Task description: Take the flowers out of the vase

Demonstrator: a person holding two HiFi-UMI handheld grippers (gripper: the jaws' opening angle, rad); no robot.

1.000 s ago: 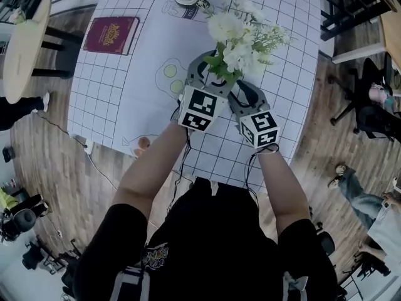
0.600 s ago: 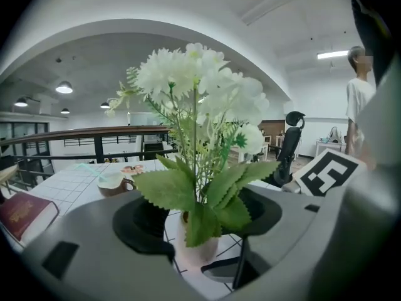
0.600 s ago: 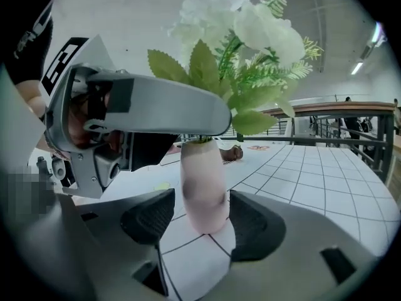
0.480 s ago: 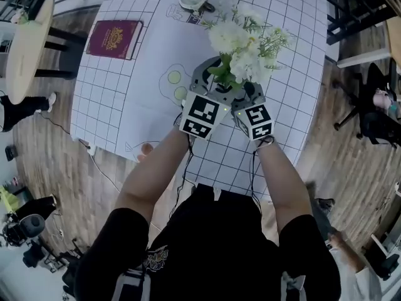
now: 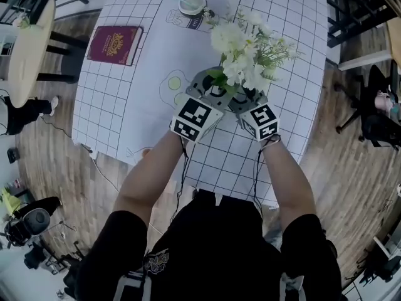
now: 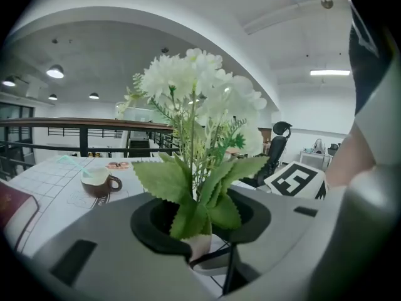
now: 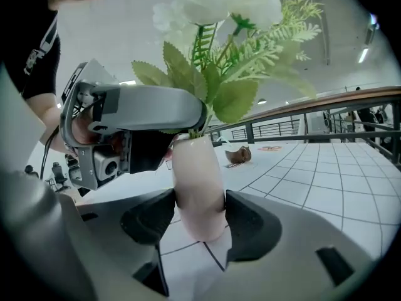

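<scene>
Flowers (image 5: 241,46): upright in vase (image 7: 199,187), standing on surface (image 5: 125,86) | left gripper (image 6: 207,227): jaws just narrowed, closed about leafy stems at vase mouth | right gripper (image 7: 200,221): jaws just widened, pads set against vase body | risk: vase is dragged up or tipped if stems bind; leaves are torn if pinched.
</scene>
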